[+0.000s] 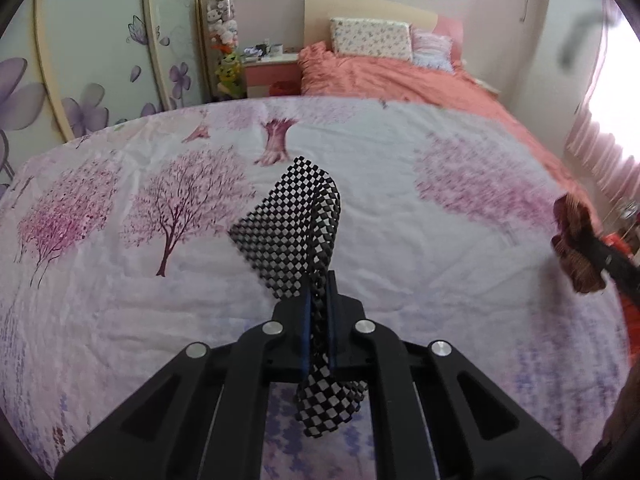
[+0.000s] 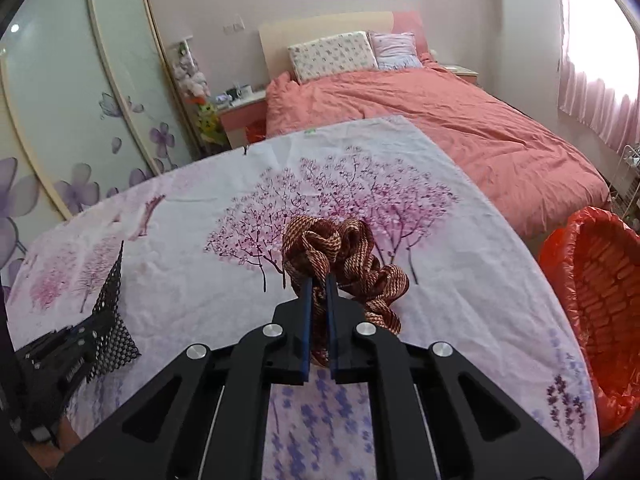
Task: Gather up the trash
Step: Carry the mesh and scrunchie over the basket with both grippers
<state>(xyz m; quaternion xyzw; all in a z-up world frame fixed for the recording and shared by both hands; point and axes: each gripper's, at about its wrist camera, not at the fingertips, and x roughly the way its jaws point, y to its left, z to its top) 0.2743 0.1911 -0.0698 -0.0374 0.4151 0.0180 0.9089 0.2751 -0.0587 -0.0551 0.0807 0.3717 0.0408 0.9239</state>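
You hold two grippers, one per hand, both over a table covered with one tree-print cloth (image 2: 200,216). Your left gripper (image 1: 319,280) is clamped narrow on one piece of black mesh netting (image 1: 294,232); the mesh stands up beyond the fingertips and a tail of it hangs down behind the jaws. Your right gripper (image 2: 319,282) is clamped narrow on one bundle of brown-and-tan woven ribbon (image 2: 344,252), crumpled in loops past the fingertips, lifted off the cloth as far as the view shows. So that is two trash items, each pinched in its own gripper, none lying loose on the cloth that I can see. In the right wrist view your left gripper and its mesh sit at the lower left edge; in the left wrist view the ribbon and the right fingers show blurred at the far right. One wicker bin lined with an orange-red bag (image 2: 592,300) stands just beside the table's right edge, mouth open. Behind the table: one bed with a salmon duvet (image 2: 440,120), two pillows at the headboard, one floral (image 2: 332,56), one pale striped (image 2: 394,50). One nightstand (image 1: 272,68) at the bed's left, one wardrobe with flower-print doors (image 1: 88,48).
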